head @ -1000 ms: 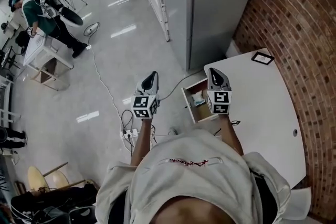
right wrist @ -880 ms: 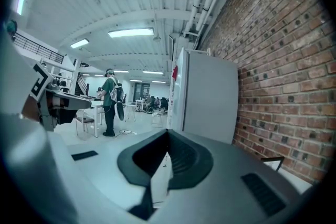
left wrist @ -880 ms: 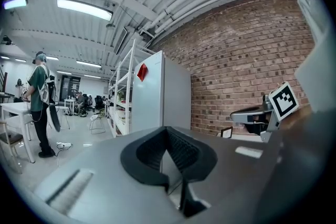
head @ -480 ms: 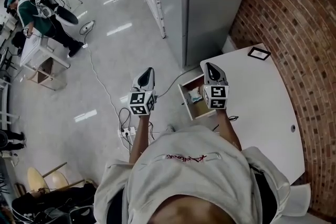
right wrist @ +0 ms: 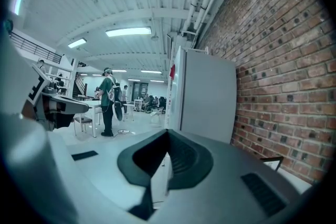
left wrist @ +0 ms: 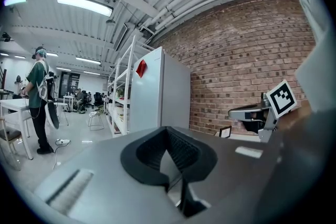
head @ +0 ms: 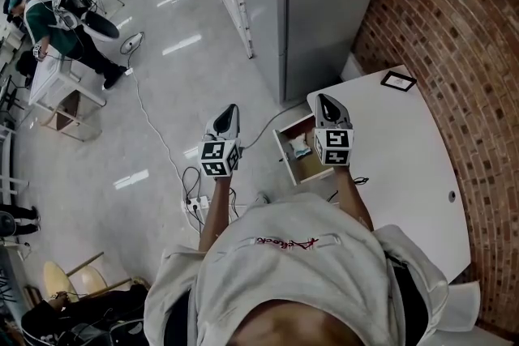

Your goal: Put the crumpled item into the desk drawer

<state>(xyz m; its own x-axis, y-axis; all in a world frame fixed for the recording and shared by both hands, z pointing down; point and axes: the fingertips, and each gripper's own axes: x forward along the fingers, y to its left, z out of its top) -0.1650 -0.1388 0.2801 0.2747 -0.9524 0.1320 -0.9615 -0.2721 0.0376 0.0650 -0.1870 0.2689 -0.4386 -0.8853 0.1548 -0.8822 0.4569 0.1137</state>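
The desk drawer point(head: 281, 154) stands pulled out from the white desk point(head: 405, 166) in the head view. A pale crumpled item point(head: 301, 147) lies inside it on the wooden bottom. My right gripper point(head: 323, 100) hovers above the drawer's right side, shut with nothing in it. Over the floor, left of the drawer, my left gripper point(head: 230, 109) is also shut and empty. The left gripper view shows its jaws point(left wrist: 168, 132) closed, with the right gripper point(left wrist: 257, 113) beyond. In the right gripper view the jaws point(right wrist: 167, 136) are closed too.
A small picture frame point(head: 398, 81) stands at the desk's far corner. A grey cabinet point(head: 324, 4) and a brick wall point(head: 454, 28) lie beyond. A power strip with cables point(head: 197, 202) lies on the floor below the left gripper. A person point(head: 49, 20) stands far left.
Both grippers and the drawer have drifted slightly up and left in the head view. Both jaws stay shut, and the crumpled item stays in the drawer.
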